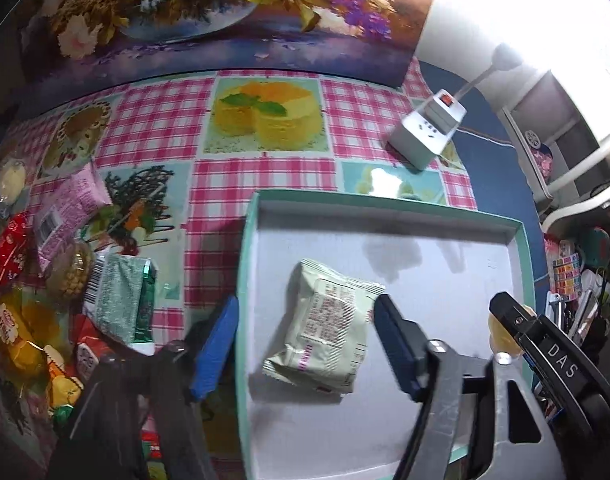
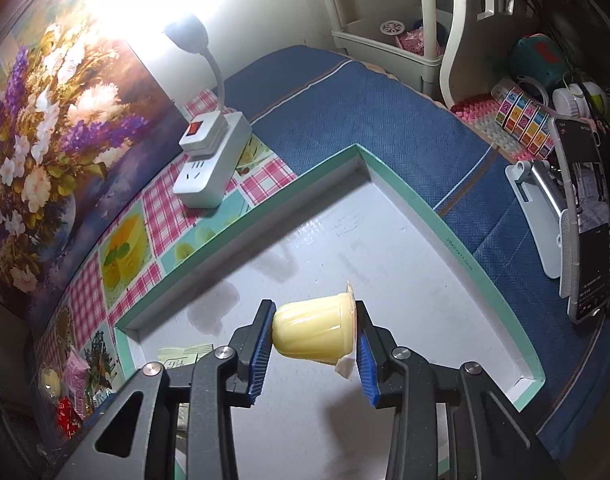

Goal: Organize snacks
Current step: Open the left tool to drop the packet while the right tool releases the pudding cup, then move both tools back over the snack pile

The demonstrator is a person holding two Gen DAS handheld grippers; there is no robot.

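Checked cloth covers the desk point(image 1: 265, 168); the right gripper point(image 2: 315, 338) pinches a jelly cup point(image 2: 315, 334) over the tray point(image 2: 457, 236) and should lower it beside the packet point(image 1: 325, 326), below the spread left gripper point(image 1: 305, 344).

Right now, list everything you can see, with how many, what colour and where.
Box tray: one, white inside, teal rim, on the table.
Pale green snack packet: one, lying in the tray.
Jelly cup: one, yellow, sideways between the right pads, above the tray.
Loose snacks: a pile, pink, red, green, yellow, on the table beside the tray.
Power strip: one, white, red switch, behind the tray.
Flower picture: one, purple, standing at the back.
Left gripper: open over the packet.
Right gripper: shut on the jelly cup.
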